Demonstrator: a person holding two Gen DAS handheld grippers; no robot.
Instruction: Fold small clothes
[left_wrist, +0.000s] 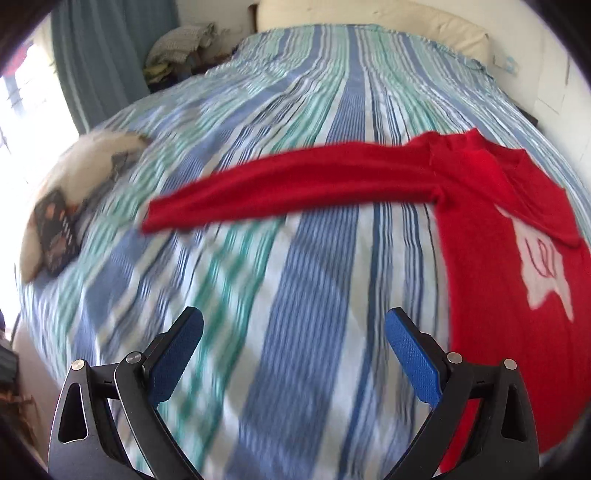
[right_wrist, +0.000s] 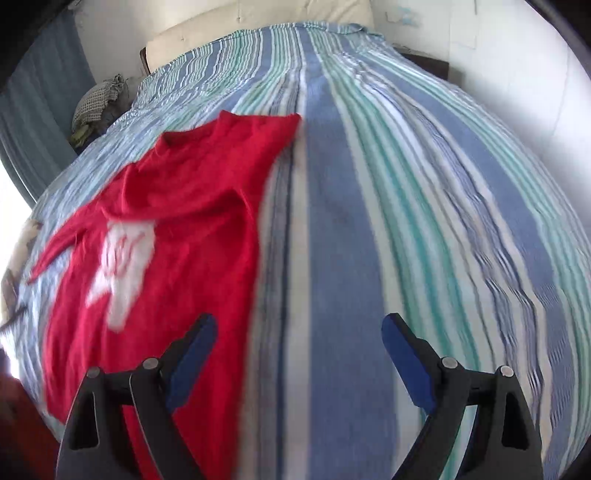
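Red sweater (left_wrist: 491, 229) lies flat on the striped bedspread (left_wrist: 295, 280), its white star print (right_wrist: 122, 269) facing up. One long sleeve (left_wrist: 288, 184) stretches straight out to my left across the stripes; on the other side I see no sleeve sticking out, only a straight edge, so that sleeve may already be folded in, though I can't be sure. My left gripper (left_wrist: 293, 350) hangs over bare bedspread with fingers spread wide, holding nothing. My right gripper (right_wrist: 299, 354) is spread and empty too, one finger over the sweater's edge. I judge the folding barely begun: the outstretched sleeve and the body remain
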